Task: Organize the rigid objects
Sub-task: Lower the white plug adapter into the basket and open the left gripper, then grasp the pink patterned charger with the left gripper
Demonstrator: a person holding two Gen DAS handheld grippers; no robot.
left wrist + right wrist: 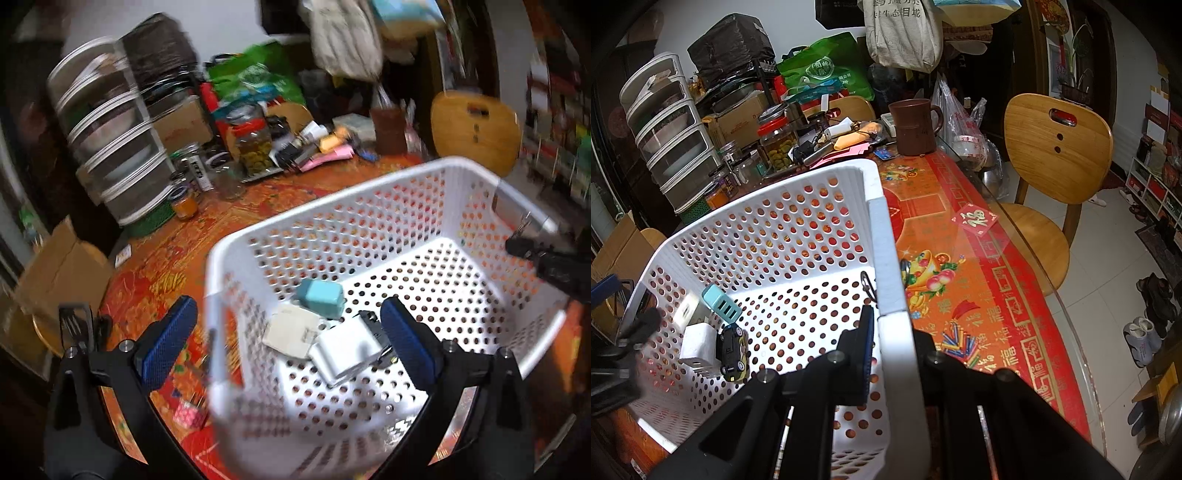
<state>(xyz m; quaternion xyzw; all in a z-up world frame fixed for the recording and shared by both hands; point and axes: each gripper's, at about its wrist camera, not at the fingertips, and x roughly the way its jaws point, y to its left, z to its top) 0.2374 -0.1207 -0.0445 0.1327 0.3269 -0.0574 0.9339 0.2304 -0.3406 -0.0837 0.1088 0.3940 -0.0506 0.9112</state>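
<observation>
basket (886, 236) held steady, left gripper (291, 339) empty above the small things inside

left to right: the left gripper hangs spread wide with nothing between its blue pads, over the near corner of the basket, where a white charger (347, 350), a teal plug (321, 297) and a toy car (733, 352) lie together on the floor. the right gripper (897, 347) is clamped on the basket's right rim. best kept firm there so the basket cannot slide, while the left lifts clear without snagging the wall. readable writing: "福" on the red card (977, 219) on the tablecloth (960, 288).
</observation>
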